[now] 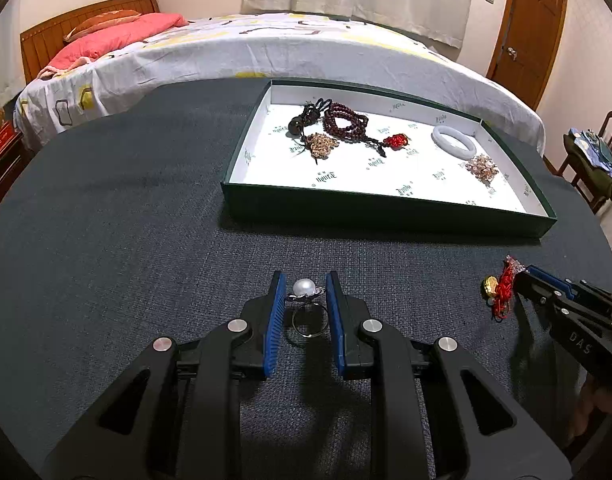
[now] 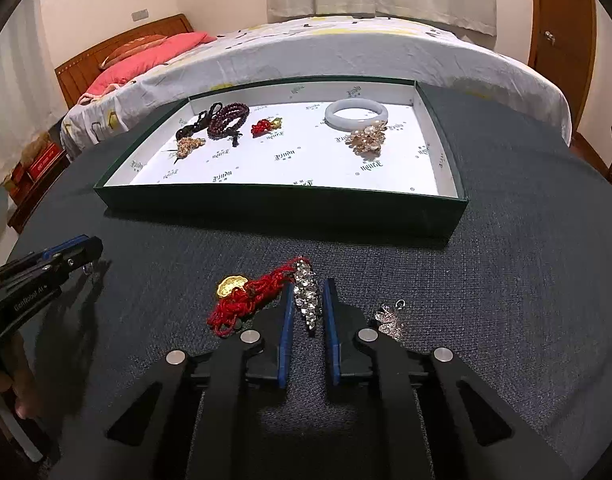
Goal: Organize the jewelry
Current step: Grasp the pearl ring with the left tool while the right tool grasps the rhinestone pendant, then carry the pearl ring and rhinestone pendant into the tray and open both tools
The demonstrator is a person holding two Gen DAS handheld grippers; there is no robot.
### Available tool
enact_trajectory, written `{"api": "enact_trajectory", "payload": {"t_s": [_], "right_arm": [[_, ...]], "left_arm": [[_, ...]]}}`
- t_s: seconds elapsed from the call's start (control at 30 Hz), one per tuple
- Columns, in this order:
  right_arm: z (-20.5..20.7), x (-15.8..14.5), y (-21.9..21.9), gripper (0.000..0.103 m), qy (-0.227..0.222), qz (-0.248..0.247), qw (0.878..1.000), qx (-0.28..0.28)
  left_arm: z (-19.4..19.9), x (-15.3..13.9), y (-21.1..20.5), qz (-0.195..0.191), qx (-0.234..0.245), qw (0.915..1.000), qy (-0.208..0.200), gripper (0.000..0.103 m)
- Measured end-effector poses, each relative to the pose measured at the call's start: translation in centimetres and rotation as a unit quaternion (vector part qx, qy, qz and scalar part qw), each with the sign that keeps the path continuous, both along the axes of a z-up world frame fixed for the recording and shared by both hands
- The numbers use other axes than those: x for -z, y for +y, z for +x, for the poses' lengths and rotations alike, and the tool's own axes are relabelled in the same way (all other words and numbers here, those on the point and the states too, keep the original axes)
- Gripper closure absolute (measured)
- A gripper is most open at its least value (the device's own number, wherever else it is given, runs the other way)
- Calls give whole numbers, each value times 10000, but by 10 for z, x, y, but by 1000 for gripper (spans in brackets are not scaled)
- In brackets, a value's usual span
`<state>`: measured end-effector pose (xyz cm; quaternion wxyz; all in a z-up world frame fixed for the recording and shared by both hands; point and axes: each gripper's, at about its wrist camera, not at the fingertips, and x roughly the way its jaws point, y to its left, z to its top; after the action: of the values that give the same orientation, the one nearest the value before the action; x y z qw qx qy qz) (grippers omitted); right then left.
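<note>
Left wrist view shows the left gripper [image 1: 306, 286] pinching a pearl ring [image 1: 306, 298], its band hanging between the blue pads [image 1: 277, 304]. In the right wrist view the right gripper [image 2: 309, 292] has its pads closed on a crystal piece [image 2: 307, 296], which reaches out past the tips.

Judging by the task, both pieces go to the tray [image 2: 266, 204], well ahead of the fingers. Lift straight up before crossing its near wall. The red cord charm [image 2: 242, 300] touches the crystal piece just left of the right fingers and may snag, so raise slowly.

Count: five or six pieces in the tray, hard to separate; one ring and one crystal piece gripped; one cord charm and one small silver piece [image 2: 389, 320], just right of the right fingers, loose on the table [image 2: 505, 280].
</note>
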<state>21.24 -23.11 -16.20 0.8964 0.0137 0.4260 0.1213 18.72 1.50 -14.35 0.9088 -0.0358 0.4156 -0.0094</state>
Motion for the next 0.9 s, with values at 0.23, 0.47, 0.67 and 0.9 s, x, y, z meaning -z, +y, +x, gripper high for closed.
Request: {"api": "enact_trajectory", "payload": {"t_s": [0.23, 0.47, 0.67, 0.9], "right_arm": [[-6, -3, 0, 90, -58, -13, 10000, 20], [-16, -12, -5, 90, -160, 30, 9998, 72], [-27, -22, -10, 90, -234, 37, 9997, 56], [-40, -26, -8, 90, -155, -8, 9998, -124]], "left_arm": [[-1, -1, -1, -3, 7, 10000, -23, 82], [-8, -9, -4, -26, 65, 9999, -96, 82], [-16, -16, -7, -38, 121, 9998, -154, 82], [-24, -19, -8, -54, 156, 9997, -179, 82]]}}
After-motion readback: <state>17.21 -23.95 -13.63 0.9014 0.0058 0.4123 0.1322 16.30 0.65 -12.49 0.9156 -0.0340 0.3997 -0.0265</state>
